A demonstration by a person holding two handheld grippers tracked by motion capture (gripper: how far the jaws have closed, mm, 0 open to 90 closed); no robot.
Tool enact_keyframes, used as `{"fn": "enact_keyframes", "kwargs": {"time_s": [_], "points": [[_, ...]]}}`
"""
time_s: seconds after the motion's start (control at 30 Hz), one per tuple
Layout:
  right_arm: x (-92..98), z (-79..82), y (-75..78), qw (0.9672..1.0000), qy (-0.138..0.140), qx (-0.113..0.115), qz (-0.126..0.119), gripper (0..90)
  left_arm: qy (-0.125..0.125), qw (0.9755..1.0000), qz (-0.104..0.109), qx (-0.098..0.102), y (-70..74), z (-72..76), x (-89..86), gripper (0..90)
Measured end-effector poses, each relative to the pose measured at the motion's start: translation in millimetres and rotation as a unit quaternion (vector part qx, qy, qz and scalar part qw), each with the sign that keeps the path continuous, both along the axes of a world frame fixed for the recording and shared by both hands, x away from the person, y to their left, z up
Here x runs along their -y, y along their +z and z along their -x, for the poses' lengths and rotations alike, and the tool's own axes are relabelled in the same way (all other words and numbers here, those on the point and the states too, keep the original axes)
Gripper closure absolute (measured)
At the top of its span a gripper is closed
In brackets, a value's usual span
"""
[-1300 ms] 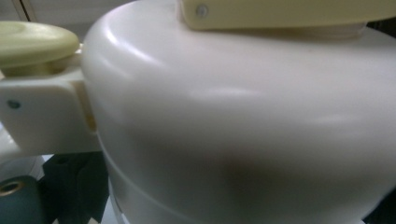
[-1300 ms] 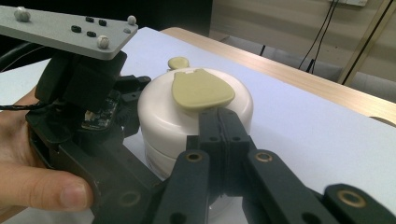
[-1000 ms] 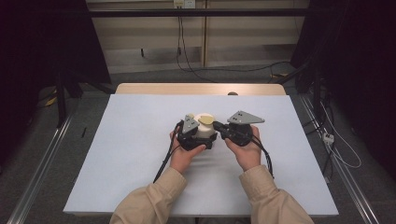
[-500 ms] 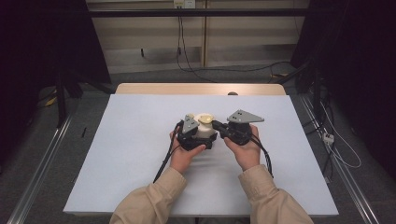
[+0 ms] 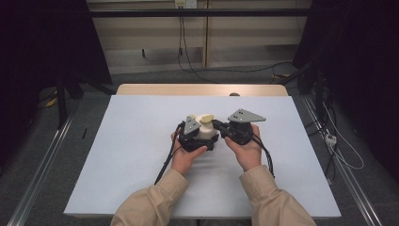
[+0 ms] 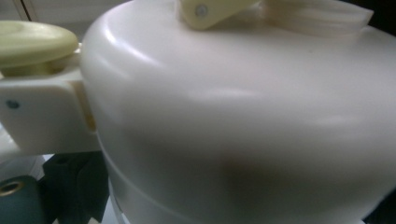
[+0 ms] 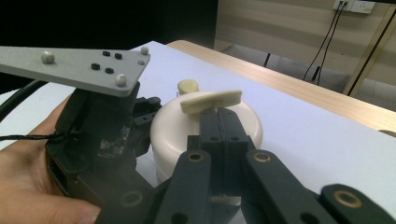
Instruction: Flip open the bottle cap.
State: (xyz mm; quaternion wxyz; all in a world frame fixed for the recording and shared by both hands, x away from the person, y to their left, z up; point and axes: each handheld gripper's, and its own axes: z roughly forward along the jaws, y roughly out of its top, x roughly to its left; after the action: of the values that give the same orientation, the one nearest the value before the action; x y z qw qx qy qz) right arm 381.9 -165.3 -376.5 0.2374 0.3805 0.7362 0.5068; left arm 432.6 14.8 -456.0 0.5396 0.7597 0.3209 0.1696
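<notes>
A white round container (image 5: 205,129) with a cream tab (image 7: 212,100) and a cream knob (image 7: 188,86) on its top stands mid-table. My left gripper (image 5: 203,137), under a grey plate, clasps the container's side from the near left. In the left gripper view the container (image 6: 233,116) sits pressed up close and hides the jaws. My right gripper (image 7: 219,114) comes in from the right (image 5: 218,125). Its jaws are shut tight together, and the tips sit right under the cream tab. Whether something thin is pinched there I cannot tell.
A white sheet (image 5: 131,141) covers the table, with a bare wooden strip (image 5: 197,89) along the far edge and a small dark object (image 5: 234,94) on it. Both forearms in tan sleeves enter from the near edge. Cables lie on the floor to the right.
</notes>
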Motion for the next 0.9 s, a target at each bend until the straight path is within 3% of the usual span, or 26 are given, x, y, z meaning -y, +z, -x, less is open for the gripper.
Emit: {"fn": "enact_keyframes", "kwargs": {"time_s": [0.9], "points": [[-6.5, -3.9, 3.3, 1.0000, 0.001, 0.004, -0.003, 90.0, 0.000, 1.0000, -0.002, 0.001, 0.0, 0.1, -0.1, 4.7]]}}
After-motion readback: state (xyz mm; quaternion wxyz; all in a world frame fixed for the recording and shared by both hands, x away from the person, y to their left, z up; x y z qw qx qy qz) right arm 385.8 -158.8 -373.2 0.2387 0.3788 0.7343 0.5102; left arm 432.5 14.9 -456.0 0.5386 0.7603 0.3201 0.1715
